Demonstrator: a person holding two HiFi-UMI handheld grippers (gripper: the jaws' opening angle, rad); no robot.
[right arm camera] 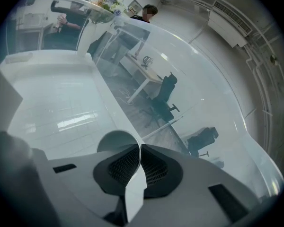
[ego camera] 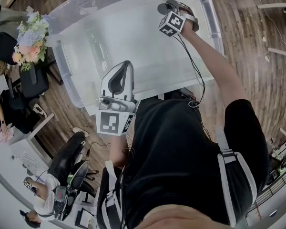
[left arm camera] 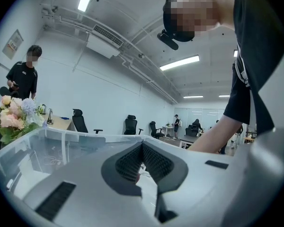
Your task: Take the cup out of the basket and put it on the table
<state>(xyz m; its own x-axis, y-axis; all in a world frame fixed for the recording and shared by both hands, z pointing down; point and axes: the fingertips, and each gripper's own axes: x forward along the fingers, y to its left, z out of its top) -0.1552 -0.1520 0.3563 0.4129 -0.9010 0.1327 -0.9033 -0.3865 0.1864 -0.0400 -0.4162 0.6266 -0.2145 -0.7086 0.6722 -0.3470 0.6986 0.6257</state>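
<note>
Cup [right arm camera: 114,144], pale and thin-walled, sits inside the clear basket [ego camera: 69,75] with its rim wall pinched between the almost-closed pads of the right claw [right arm camera: 139,150] — so the grasp looks made and lifting out is the step in hand. The left claw [left arm camera: 143,150] hangs closed and empty by the near rim. Next the cup has to clear the tall wall upright and reach open surface — none shows from here.

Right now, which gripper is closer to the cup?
Right. The right gripper is shut on the cup in the clear basket; the left gripper, shut and empty, sits apart at the basket's near side.
</note>
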